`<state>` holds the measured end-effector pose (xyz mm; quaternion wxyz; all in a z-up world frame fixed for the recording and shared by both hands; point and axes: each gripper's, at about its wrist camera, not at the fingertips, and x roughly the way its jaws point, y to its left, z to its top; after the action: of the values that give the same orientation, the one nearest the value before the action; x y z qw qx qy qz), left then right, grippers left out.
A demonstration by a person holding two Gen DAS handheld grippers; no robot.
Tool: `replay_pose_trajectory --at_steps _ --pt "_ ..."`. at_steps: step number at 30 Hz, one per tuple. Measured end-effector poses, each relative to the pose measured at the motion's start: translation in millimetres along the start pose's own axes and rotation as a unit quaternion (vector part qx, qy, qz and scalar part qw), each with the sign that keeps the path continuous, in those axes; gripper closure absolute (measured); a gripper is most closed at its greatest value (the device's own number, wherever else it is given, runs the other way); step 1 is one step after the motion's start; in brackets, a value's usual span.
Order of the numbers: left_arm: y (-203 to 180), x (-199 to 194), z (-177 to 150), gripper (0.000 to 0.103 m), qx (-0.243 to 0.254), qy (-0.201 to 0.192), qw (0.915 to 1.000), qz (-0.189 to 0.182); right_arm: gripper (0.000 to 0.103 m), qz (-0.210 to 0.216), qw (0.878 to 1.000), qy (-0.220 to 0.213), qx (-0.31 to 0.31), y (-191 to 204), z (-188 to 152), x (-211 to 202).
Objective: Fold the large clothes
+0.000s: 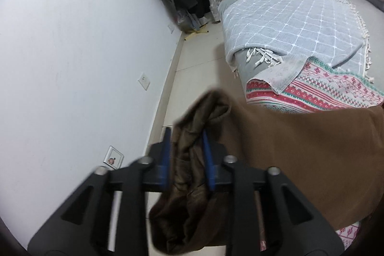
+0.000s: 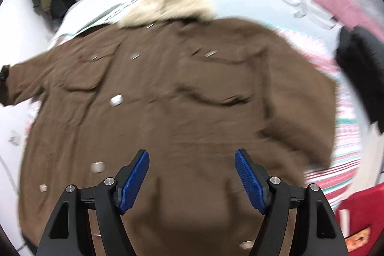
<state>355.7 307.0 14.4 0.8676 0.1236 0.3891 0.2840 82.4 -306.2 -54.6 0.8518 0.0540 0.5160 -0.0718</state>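
On the bed, a large brown coat lay spread out, one claw gripping its cuff.

No brand, label or writing could be read anywhere; the right wrist view was blurred. The left claw [image 1: 186, 143] was closed part-way on the bunched dark-brown sleeve end [image 1: 192, 160] of the big brown fabric coat with a cream fur collar [image 2: 168, 88], its blue pads [image 1: 208, 160] pressing the cloth from both sides, over the pale floor tiles [image 1: 192, 59] beside the bed [image 1: 242, 66]. The right claw [image 2: 192, 155] stood wide open above the coat's lower front, nothing between its pads, and whether it touched the cloth I could not tell. The coat lay front-up across a red, white and green patterned blanket [image 2: 348, 136].
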Motion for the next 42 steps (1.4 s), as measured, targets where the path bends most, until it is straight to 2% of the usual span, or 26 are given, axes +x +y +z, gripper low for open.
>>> replay_pose_trajectory --at_steps 1,3,7,10,15,18,20,22,24,25,26,27,28,30,32,34,36,39,41,42 --pt "-3 -5 -1 0.047 0.004 -0.006 0.9999 0.007 0.028 -0.017 1.0 -0.006 0.002 -8 1 -3" --pt "-6 -22 -7 0.027 0.006 -0.022 0.9997 0.0 0.028 -0.037 0.999 -0.006 0.018 -27 6 -5" --pt "-14 -45 -15 0.025 -0.001 -0.019 0.9974 -0.069 0.028 -0.035 0.997 -0.006 0.063 -57 20 -4" --pt "-28 -72 -32 0.022 -0.006 -0.005 0.9895 -0.144 0.028 -0.044 0.995 -0.007 0.086 -70 36 7" --pt "-65 -119 -67 0.02 -0.011 0.017 0.9644 -0.264 0.028 -0.071 0.986 -0.014 0.15 -91 62 36" --pt "-95 -146 -92 0.019 -0.008 0.045 0.9403 -0.337 0.028 -0.088 0.98 -0.005 0.178 -99 77 68" --pt "-114 -158 -105 0.019 -0.004 0.053 0.929 -0.366 0.028 -0.105 0.978 0.008 0.181 -102 81 88" --pt "-132 -168 -117 0.019 0.006 0.055 0.922 -0.383 0.028 -0.118 0.976 0.02 0.183 -106 77 104" --pt "-152 -172 -127 0.019 0.013 0.056 0.9162 -0.397 0.03 -0.121 0.977 0.011 0.175 -109 72 106" --pt "-161 -175 -134 0.019 0.015 0.057 0.9129 -0.404 0.042 -0.127 0.977 0.004 0.169 -109 70 103" --pt "-170 -174 -138 0.019 0.017 0.06 0.9081 -0.414 0.062 -0.134 0.978 0.003 0.16 -111 68 99" --pt "-178 -173 -142 0.019 0.023 0.066 0.9036 -0.423 0.074 -0.112 0.982 -0.004 0.15 -114 66 93" --pt "-181 -173 -146 0.019 0.028 0.071 0.9007 -0.428 0.1 -0.091 0.985 -0.005 0.144 -117 66 88" --pt "-192 -173 -153 0.019 0.04 0.07 0.8972 -0.434 0.098 -0.105 0.987 0.004 0.126 -125 69 74" --pt "-197 -174 -154 0.019 0.05 0.057 0.8997 -0.43 0.098 -0.155 0.984 -0.003 0.087 -130 77 53" --pt "-197 -175 -155 0.019 0.058 0.051 0.9007 -0.427 0.098 -0.23 0.972 -0.01 0.046 -138 83 31" --pt "-194 -175 -152 0.019 0.055 0.058 0.899 -0.431 0.098 -0.301 0.953 -0.01 0.029 -152 88 13" --pt "-190 -173 -145 0.019 0.061 0.076 0.8976 -0.43 0.098 -0.426 0.904 0.025 0.013 -187 87 0" --pt "-189 -176 -140 0.019 0.086 0.074 0.9021 -0.416 0.098 -0.461 0.885 0.055 0.022 -216 85 0" --pt "-189 -181 -133 0.019 0.114 0.063 0.9061 -0.402 0.098 -0.482 0.873 0.069 0.03 -233 82 -2"
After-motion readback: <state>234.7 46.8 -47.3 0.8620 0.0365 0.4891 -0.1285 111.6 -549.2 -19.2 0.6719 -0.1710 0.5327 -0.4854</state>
